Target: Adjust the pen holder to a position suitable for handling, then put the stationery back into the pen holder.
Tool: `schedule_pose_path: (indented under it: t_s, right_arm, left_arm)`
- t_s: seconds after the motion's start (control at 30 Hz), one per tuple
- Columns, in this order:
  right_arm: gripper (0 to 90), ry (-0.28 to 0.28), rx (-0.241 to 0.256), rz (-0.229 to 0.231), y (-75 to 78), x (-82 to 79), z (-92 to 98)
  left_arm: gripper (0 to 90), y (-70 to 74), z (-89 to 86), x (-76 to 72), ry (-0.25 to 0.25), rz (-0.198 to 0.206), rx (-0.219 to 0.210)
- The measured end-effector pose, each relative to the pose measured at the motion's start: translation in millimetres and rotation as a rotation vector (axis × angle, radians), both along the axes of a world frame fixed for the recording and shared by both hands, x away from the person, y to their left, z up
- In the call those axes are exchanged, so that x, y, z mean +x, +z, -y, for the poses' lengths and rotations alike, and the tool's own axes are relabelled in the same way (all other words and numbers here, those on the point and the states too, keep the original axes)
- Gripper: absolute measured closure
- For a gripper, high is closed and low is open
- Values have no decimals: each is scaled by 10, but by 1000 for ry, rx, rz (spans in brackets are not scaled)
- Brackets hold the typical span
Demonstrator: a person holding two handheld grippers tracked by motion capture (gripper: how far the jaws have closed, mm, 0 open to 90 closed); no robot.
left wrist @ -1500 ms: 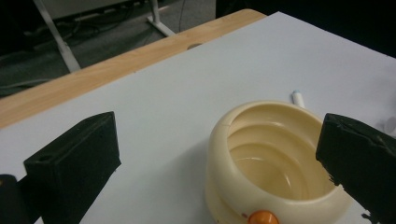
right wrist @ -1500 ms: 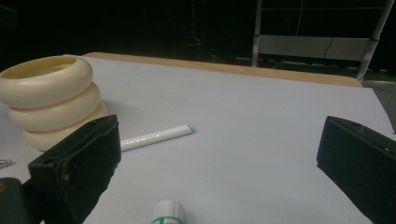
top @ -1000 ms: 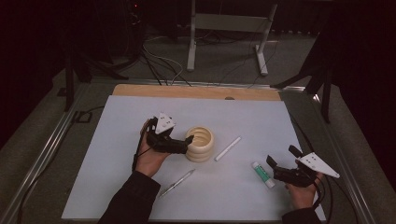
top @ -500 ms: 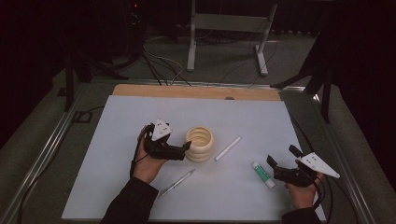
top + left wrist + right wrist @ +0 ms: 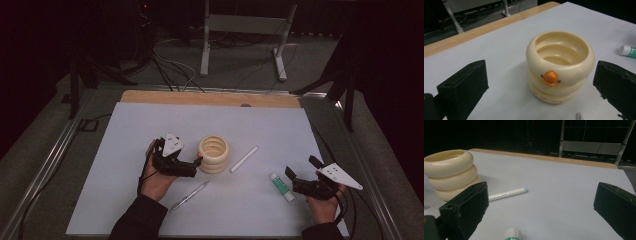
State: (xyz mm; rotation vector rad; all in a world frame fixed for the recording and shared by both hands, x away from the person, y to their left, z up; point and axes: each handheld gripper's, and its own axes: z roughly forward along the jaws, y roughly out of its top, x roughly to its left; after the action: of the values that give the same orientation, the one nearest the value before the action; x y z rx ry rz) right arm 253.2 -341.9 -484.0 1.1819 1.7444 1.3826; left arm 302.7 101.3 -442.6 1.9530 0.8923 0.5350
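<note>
While the left gripper (image 5: pixel 192 167) points at the cream cup (image 5: pixel 213 154), jaws spread, the right gripper (image 5: pixel 296 179) rests low beside the glue stick (image 5: pixel 281 186), jaws also spread.

A cream ringed cup (image 5: pixel 213 154) stood upright near the middle of the counter (image 5: pixel 300 130), three stacked bulges with an open top and a small orange knob (image 5: pixel 550 77) on its upper ring. Just to its right a white pen (image 5: pixel 244 159) lay slanted. Farther right lay a white-and-green glue stick (image 5: pixel 281 186), and in front of the cup a slim silver pen (image 5: pixel 189 195) lay at a diagonal.
</note>
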Motion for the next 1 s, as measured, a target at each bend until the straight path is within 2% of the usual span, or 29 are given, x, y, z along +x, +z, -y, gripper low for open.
schedule_pose_path:
  t_s: [0.33,0.57,1.0]
  right_arm:
    - [2,0,3,0,2,-2,4]
    - [2,-1,-1,1,1,0,0]
    - [2,-3,-3,0,-2,-4,1]
  left_arm:
    - [1,-113,-5,-53,-6,-17,22]
    - [1,-163,-3,-80,-11,-14,23]
    - [1,-292,24,-144,-34,-54,48]
